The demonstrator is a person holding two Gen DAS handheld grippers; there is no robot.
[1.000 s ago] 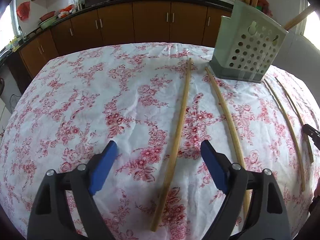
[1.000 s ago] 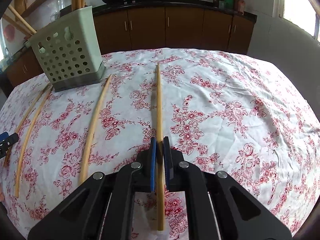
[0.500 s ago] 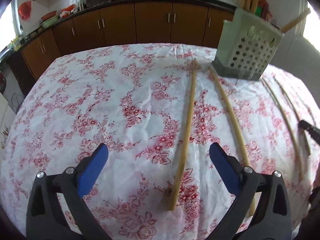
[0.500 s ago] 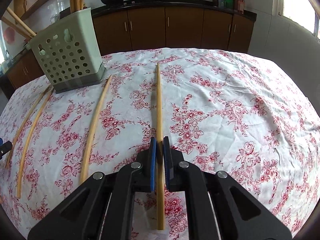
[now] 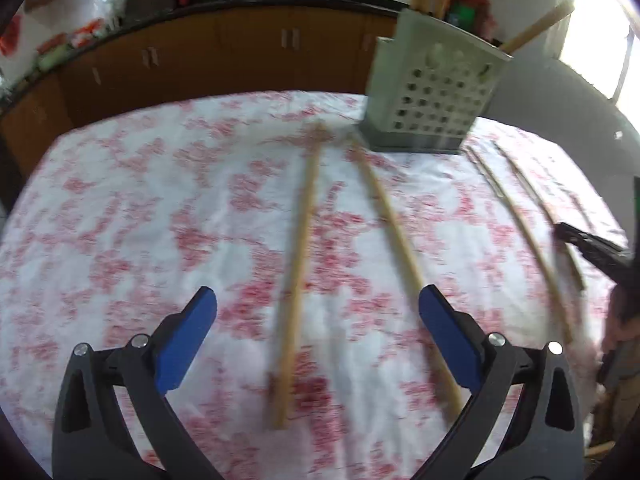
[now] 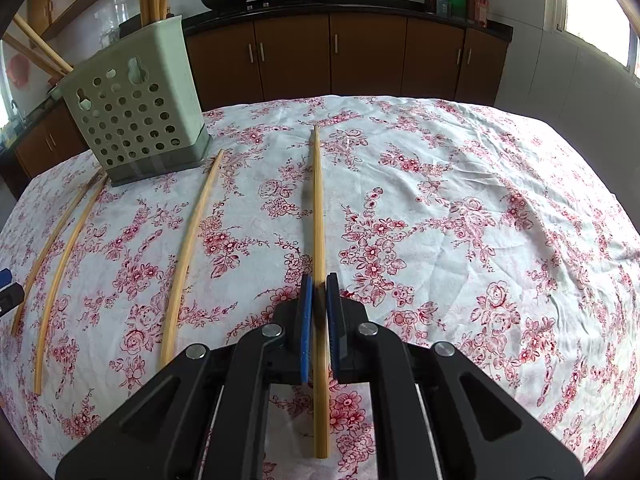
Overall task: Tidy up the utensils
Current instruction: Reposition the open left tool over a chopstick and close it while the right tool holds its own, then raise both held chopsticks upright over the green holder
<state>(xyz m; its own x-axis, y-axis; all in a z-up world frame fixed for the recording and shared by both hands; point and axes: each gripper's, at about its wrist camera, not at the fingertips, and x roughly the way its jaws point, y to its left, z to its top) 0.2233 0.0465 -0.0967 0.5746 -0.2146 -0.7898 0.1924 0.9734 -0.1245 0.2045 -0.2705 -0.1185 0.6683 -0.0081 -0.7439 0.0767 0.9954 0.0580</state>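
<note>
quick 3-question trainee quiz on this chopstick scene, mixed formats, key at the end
1. True or false: the right gripper is shut on a chopstick.
2. How many chopsticks lie loose on the tablecloth in the right wrist view, leaving out the gripped one?
3. The left gripper has its jaws: A) clamped on a chopstick B) wide open, nothing pressed C) out of view.

Key: 1 true; 2 three; 3 B. The holder already has sticks standing in it.

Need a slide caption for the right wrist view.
Right gripper shut on a chopstick lying on the floral tablecloth, green holder behind.
</note>
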